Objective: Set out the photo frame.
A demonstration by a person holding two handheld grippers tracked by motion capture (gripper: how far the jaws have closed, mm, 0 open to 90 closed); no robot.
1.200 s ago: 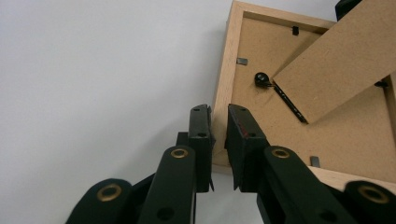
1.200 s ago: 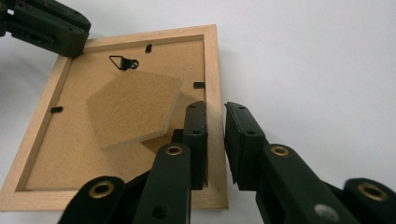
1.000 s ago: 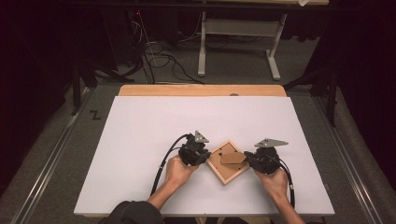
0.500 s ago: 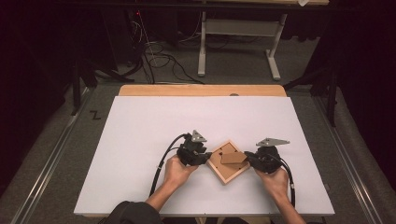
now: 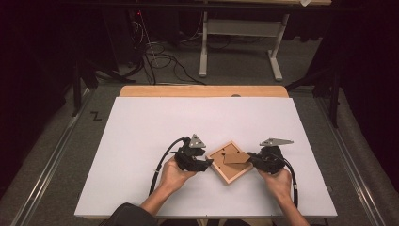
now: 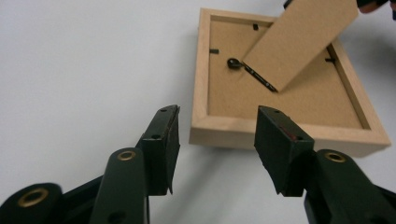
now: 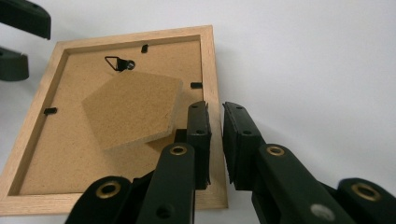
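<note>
Centrally, in the lower middle of the high view, a wooden picture frame lay face down on the white table, turned cornerwise. At its left stood the left gripper, held in the left hand; its jaws had just been opening and stood spread, nothing pinched, the frame's near rim just beyond them. The left gripper view alone showed the black hinge strap under the easel stand, which rose tilted off the backing board set inside the frame. The right gripper view alone showed a triangular hanging ring and small black turn clips on that board. At the frame's right, the right gripper sat with jaws pressed against the frame's side rail. No writing was legible on the frame.
</note>
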